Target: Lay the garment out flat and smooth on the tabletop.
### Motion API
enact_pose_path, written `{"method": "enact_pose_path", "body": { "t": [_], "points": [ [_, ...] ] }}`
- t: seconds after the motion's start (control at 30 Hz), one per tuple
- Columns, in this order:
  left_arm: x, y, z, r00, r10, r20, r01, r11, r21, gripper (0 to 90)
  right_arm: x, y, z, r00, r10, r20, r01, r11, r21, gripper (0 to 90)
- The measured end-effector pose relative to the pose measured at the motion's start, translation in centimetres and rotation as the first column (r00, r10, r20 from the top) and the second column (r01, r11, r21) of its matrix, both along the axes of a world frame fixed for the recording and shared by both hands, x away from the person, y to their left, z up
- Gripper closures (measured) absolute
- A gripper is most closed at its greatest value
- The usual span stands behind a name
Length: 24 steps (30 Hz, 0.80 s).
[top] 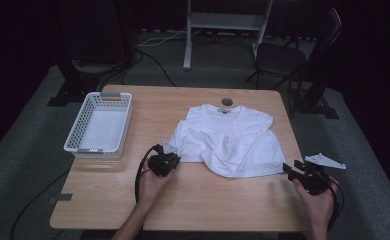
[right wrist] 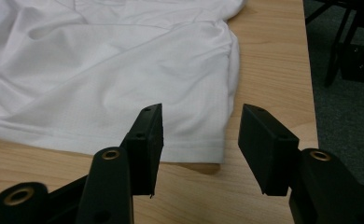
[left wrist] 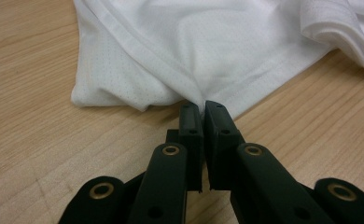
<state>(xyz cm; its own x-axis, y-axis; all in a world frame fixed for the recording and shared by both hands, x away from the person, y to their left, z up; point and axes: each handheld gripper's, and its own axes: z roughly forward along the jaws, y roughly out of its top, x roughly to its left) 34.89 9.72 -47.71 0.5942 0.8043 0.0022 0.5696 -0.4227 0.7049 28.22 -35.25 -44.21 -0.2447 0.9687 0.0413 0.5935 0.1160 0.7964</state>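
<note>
A white T-shirt (top: 230,140) is spread, rumpled, on the wooden table (top: 133,200), right of centre, with its collar towards the far edge. A white plastic basket (top: 99,125) is set well apart from it, near the table's left edge.

The left gripper (top: 169,149) is held at the shirt's near left corner. In the left gripper view the left gripper (left wrist: 202,106) is seen with its jaws brought together on the hem of the T-shirt (left wrist: 208,42), a fold of fabric being pinched between the tips (the cloth bunches up just above them).

The right gripper (top: 289,170) is held near the shirt's near right corner, by the table's right edge. In the right gripper view the right gripper (right wrist: 201,122) is shown with its jaws wide apart and nothing pressed between them; the corner of the T-shirt (right wrist: 124,74) lies just beyond and partly between the tips, untouched as far as can be made out. A dark chair (top: 283,57) is seen on the floor behind the table.
</note>
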Motion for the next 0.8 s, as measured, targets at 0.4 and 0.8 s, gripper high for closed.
{"method": "enact_pose_path", "body": {
  "t": [0.4, 0.8],
  "points": [
    [-0.3, 0.3, 0.1, 1.0, 0.002, -0.009, -0.002, 1.0, 0.005, 87.3, 0.8, -0.8, -1.3, 0.9992, -0.023, -0.032, 0.024, 1.0, 0.012, 52.1],
    [-0.8, 0.2, 0.2, 1.0, -0.002, -0.01, 0.002, 0.9997, 0.022, 87.3, 1.5, -1.5, -2.6, 0.997, -0.052, -0.058, 0.054, 0.998, 0.033, 54.0]
  ]
}}
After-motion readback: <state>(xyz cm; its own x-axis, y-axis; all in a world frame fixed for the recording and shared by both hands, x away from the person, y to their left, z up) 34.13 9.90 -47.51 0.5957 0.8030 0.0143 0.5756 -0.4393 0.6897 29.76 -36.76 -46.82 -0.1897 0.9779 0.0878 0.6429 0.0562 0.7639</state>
